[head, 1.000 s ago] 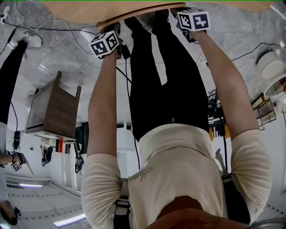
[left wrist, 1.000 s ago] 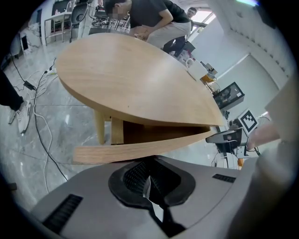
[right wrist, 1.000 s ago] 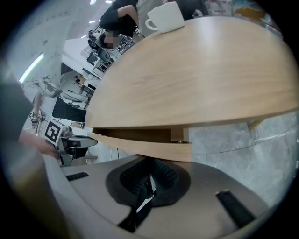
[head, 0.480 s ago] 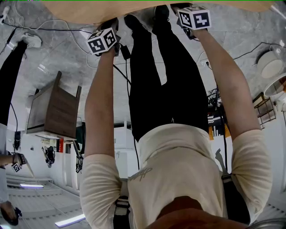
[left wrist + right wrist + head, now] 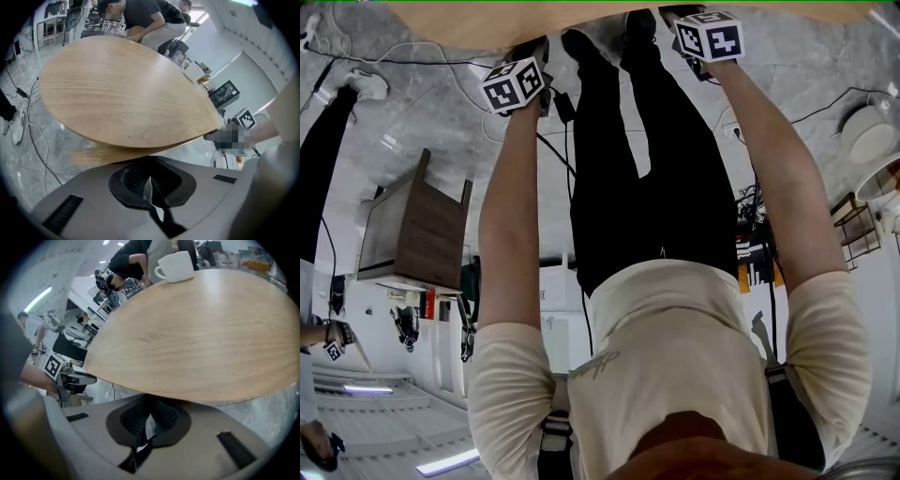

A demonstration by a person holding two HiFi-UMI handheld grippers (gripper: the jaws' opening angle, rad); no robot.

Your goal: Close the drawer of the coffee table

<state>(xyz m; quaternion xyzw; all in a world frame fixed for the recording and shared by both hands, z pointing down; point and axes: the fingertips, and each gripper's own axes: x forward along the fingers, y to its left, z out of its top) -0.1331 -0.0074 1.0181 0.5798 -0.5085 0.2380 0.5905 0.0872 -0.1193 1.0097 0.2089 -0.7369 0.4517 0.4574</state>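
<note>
Holding left gripper point(image 5: 149, 177) and right gripper point(image 5: 147, 417) at the table point(image 5: 126, 93) near edge, jaws pressed together on nothing, I judge the drawer point(image 5: 101, 153) beneath nearly home; uneven pushing could skew and jam it.

The right hand-held gripper point(image 5: 149, 409) sits at the near bottom. Its dark ribbed jaws are pressed together with nothing between them, and their tips lie just under the near rim of the pale wooden table point(image 5: 197, 343). A white cup point(image 5: 174, 266) stands at the table's far edge. At the left, beside the rim, is the left hand-held gripper point(image 5: 75, 377) with its marker cube. A person point(image 5: 133, 256) in dark clothes bends over beyond the table.
</note>
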